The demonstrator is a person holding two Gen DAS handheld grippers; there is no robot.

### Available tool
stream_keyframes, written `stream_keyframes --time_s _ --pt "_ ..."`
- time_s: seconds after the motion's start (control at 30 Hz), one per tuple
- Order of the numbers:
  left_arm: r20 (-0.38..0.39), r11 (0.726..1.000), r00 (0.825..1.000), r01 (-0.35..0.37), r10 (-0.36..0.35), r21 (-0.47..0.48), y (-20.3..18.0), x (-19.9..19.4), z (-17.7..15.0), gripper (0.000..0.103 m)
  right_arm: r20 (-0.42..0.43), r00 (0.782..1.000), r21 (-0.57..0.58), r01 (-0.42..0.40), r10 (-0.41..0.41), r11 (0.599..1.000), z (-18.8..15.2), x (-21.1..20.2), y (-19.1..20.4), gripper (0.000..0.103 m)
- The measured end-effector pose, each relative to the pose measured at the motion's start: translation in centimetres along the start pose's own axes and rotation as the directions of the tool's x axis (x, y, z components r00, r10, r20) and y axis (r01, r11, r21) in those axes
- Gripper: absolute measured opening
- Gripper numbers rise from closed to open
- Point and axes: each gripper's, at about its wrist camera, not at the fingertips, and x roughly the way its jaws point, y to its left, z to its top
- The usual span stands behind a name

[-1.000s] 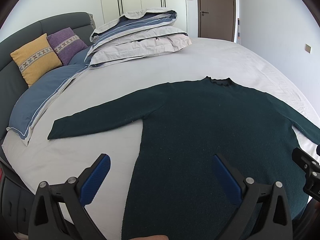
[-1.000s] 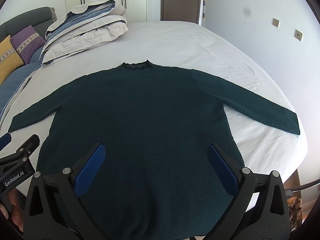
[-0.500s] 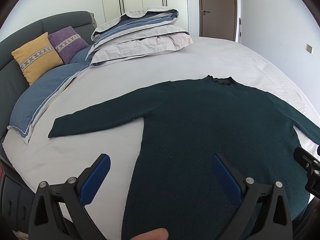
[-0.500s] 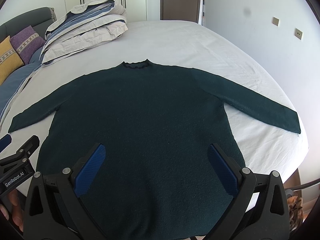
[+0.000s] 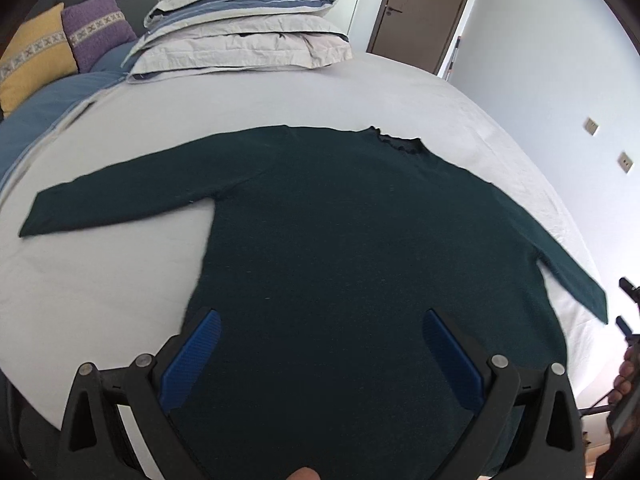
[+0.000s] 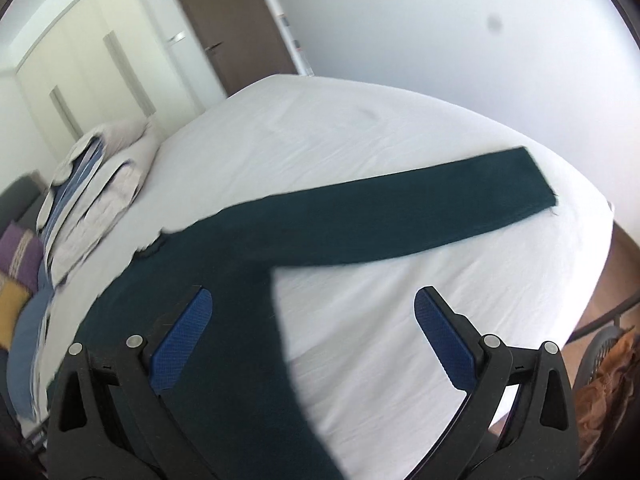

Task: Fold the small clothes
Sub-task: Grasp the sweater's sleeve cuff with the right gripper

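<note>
Two claws hang over a dark green sweater [image 5: 352, 248] that lies flat, front down or up I cannot tell, on the white bed sheet [image 5: 100, 280], its collar [image 5: 398, 145] pointing toward the stacked duvet [image 5: 244, 40] at the headboard end. Half a second ago both cameras looked squarely down the sweater's body; now the right wrist view has swung hard away from the collar toward the right sleeve [image 6: 420, 216], which stretches out straight to its cuff near the bed's edge, and the blur in that view suggests the swing is under way. The left wrist view has turned too, so the left sleeve [image 5: 120, 204] and the whole body sit more fully in frame. The left claw [image 5: 320, 356] is spread wide and holds nothing, poised above the hem side of the sweater, far from the collar. The right claw [image 6: 312, 336] is likewise wide and empty, straddling the line where the sweater's side meets bare sheet below the right sleeve. No fold has been made: both sleeves are extended. My reading is that the right hand is lining up on the right sleeve for the first fold inward across the body.
</note>
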Motion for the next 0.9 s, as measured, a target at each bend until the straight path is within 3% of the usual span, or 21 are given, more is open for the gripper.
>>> stream_keyframes --time_s 0.1,0.2,0.33,0.47,0.53,0.6,0.67,0.77,0.9 --pt "0.015 0.998 0.998 0.059 -0.059 -0.025 -0.7 0.9 0.6 0.103 0.030 0.999 0.209 0.015 -0.021 0.978 3.2 1.3 -8.5 0.086" --pt "0.065 0.997 0.995 0.076 -0.076 0.008 -2.3 1.4 1.1 0.103 0.016 1.000 0.384 0.015 -0.024 0.923 4.6 3.1 -15.7 0.074" --pt "0.000 0.996 0.997 0.074 -0.074 0.051 -4.4 2.8 1.9 0.103 0.024 0.998 0.523 -0.063 0.060 0.850 4.7 5.9 -21.1 0.057" --pt "-0.011 0.995 0.995 0.097 -0.097 0.015 -5.2 3.9 2.6 0.103 0.057 0.992 0.486 -0.126 0.112 0.865 5.8 8.0 -21.3 0.049" --pt "-0.035 0.992 0.992 0.123 -0.123 0.003 -5.5 4.8 3.0 0.103 0.043 0.991 0.494 -0.131 0.126 0.860 6.1 9.4 -20.8 0.038" --pt "-0.046 0.987 0.986 0.160 -0.159 0.002 -5.7 5.2 3.2 0.103 0.026 0.991 0.483 -0.126 0.130 0.866 6.3 10.5 -20.3 0.035" --pt "-0.047 0.984 0.983 0.177 -0.176 0.003 -5.8 5.5 3.2 0.103 0.018 0.992 0.463 -0.120 0.126 0.878 6.8 11.3 -19.6 0.030" --pt "-0.060 0.977 0.975 0.211 -0.212 -0.019 -5.4 6.1 3.5 0.102 -0.018 0.995 0.447 -0.082 0.101 0.891 7.2 12.4 -19.0 0.010" --pt "-0.058 0.963 0.962 0.263 -0.266 -0.065 -4.3 6.7 4.0 0.102 -0.021 0.999 0.337 -0.032 0.041 0.941 8.9 12.1 -14.9 0.008"
